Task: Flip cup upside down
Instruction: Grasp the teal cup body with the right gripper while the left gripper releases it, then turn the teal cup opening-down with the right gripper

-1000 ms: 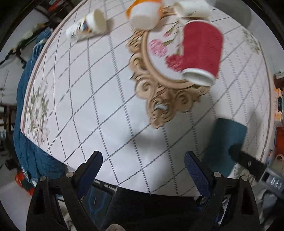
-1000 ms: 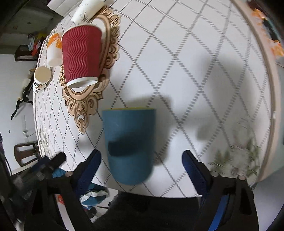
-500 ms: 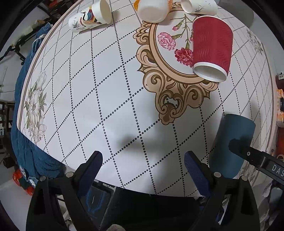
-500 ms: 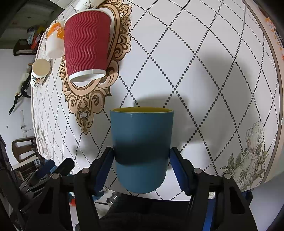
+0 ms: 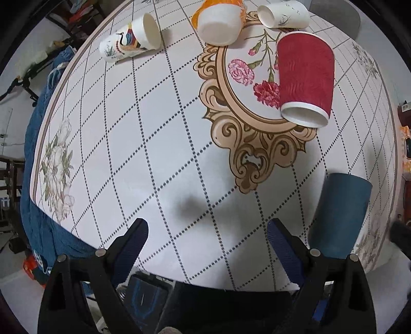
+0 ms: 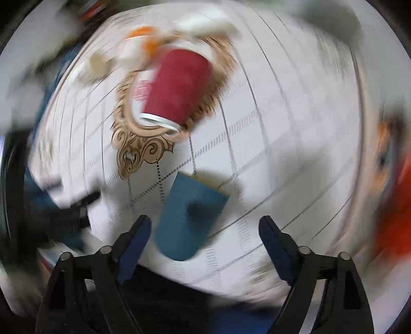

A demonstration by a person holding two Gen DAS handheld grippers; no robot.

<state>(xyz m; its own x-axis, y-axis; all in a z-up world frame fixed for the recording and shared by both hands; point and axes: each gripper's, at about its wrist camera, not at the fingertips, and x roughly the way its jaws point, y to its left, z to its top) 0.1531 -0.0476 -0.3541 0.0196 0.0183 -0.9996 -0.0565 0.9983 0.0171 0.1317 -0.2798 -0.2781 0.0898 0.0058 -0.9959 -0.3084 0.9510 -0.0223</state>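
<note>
A teal cup with a yellow inside (image 5: pixel 339 215) stands near the table's near right edge; in the blurred right wrist view the cup (image 6: pixel 190 215) sits just ahead of the fingers, left of centre. My right gripper (image 6: pixel 203 228) is open and holds nothing, its left finger close beside the cup. My left gripper (image 5: pixel 208 231) is open and empty over the bare tablecloth, left of the teal cup.
A red ribbed paper cup (image 5: pixel 305 79) lies on its side on the floral medallion. An orange-and-white cup (image 5: pixel 221 20) and two white printed paper cups (image 5: pixel 131 41) (image 5: pixel 282 14) lie at the far side. The round table's edge (image 5: pixel 33 154) drops to blue cloth.
My right gripper was shut on the teal cup half a second ago; now it is open and swinging, its view blurred. The cup stands free. The left gripper stays open, nearly still.
</note>
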